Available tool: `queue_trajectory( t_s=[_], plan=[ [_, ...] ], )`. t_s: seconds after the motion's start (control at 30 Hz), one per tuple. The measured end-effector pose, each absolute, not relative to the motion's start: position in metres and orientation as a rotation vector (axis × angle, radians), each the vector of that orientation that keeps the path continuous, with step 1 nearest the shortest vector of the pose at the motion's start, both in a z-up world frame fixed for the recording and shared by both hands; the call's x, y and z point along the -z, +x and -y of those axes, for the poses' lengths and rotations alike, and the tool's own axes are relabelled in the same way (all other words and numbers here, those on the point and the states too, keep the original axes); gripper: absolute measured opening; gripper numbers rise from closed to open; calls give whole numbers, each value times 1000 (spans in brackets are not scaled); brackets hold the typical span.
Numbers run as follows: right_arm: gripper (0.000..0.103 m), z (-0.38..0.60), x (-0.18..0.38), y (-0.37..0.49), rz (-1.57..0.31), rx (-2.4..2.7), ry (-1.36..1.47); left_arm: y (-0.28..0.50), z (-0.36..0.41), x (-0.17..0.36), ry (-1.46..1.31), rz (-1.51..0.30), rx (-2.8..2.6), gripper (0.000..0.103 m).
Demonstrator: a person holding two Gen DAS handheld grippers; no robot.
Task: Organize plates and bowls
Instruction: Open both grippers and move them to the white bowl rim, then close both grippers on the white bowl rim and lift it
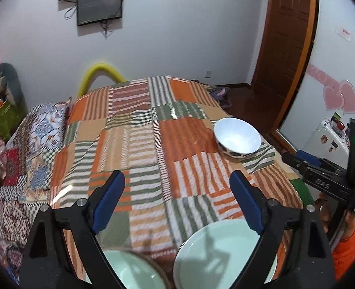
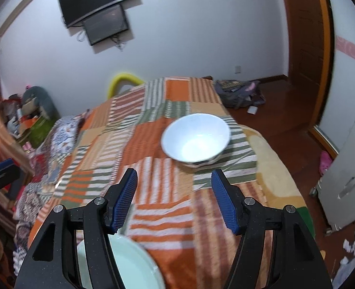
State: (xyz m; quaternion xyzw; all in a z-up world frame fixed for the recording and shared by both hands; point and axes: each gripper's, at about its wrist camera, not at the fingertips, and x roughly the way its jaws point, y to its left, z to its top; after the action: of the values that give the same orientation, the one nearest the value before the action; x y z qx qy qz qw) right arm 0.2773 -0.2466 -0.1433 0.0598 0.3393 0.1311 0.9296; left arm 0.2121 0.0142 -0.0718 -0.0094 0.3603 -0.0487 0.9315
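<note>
On the bed's striped quilt (image 2: 153,192) sits a white bowl (image 2: 195,138) with a spotted outside, near the right edge; pale green plates (image 1: 220,252) lie closer in. Bowl looks like glazed ceramic — stiff, slick, breakable; best taken by the rim. Right claw (image 2: 175,197) is held above the quilt, aimed at the bowl, fingers apart, empty. Left claw (image 1: 177,202) likewise spread, over the plates.

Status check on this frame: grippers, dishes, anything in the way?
Left gripper and right gripper: jaws open, empty. Bowl upright on the bed, ahead of the right gripper. Plate and a second dish at the near edge. Path clear.
</note>
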Motion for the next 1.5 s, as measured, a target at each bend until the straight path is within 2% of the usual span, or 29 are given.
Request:
queue_trajectory(
  t_s=[0.47,0.6,0.87,1.1,1.5],
  plan=[
    [60,267,189,360,-809,-208,232,289,20,120,34,-822,172,90],
    [47,270,202,381,-857,-175,250,305,18,133,16,-851,179,90],
    [31,276,225,407,-946,-178,305,325,14,153,-11,-892,176,90],
    [26,272,224,409,-948,-195,256,332,17,160,-11,-902,174,90],
    [25,254,224,387,-977,-362,183,353,34,180,20,-953,179,88]
  ],
)
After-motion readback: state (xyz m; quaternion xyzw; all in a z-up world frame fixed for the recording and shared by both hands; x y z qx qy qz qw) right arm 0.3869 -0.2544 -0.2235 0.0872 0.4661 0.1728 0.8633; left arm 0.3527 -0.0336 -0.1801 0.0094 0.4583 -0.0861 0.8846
